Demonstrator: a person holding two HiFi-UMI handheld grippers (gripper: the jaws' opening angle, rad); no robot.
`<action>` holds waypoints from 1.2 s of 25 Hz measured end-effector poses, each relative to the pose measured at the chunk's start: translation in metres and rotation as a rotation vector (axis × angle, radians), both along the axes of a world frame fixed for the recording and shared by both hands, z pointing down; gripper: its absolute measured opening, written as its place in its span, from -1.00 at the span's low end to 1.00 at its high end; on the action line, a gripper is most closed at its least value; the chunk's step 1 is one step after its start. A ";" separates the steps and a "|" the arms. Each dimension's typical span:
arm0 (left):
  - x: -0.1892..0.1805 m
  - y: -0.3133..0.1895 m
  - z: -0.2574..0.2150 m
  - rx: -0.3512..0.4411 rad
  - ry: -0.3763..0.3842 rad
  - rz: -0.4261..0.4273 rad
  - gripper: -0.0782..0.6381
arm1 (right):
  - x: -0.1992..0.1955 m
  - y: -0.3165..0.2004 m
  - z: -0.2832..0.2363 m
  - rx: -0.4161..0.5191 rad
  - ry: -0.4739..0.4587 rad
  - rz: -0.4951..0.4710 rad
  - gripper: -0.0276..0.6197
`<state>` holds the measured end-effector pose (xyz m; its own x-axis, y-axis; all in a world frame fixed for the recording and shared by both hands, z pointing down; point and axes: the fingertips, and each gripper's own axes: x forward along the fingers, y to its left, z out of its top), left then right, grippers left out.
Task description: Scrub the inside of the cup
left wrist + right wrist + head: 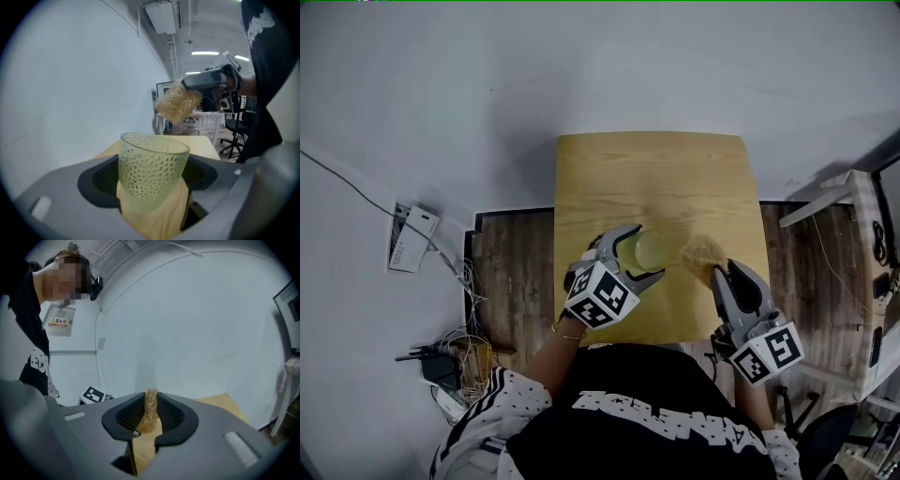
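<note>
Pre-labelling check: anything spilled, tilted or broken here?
Nothing stands out. The cup sits upright and intact in the left gripper; the right gripper pinches the scrubber beside it, outside the cup. No spill shows on the table.

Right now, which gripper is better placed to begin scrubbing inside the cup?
Right. The right gripper is shut on the scrubber, just beside the open mouth of the cup. The left gripper is shut on the cup and holds it upright, so it cannot scrub.

The right gripper's [717, 270] jaws hide most of the scrubber [151, 401], and the person's torso [656, 412] covers the table's [675, 169] near edge.
</note>
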<state>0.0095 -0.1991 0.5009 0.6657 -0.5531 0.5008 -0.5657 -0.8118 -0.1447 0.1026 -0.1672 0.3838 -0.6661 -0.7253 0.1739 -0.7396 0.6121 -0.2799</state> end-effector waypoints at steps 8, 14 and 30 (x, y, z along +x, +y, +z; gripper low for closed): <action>-0.020 0.005 -0.029 0.092 -0.173 0.006 0.33 | -0.056 0.004 -0.011 0.049 -0.003 -0.230 -0.64; -0.015 0.009 -0.048 0.182 -0.249 0.052 0.33 | -0.081 0.009 -0.010 0.047 0.016 -0.341 -0.64; 0.025 0.034 -0.072 0.338 -0.358 0.181 0.32 | -0.083 0.011 0.008 0.014 0.054 -0.300 -0.64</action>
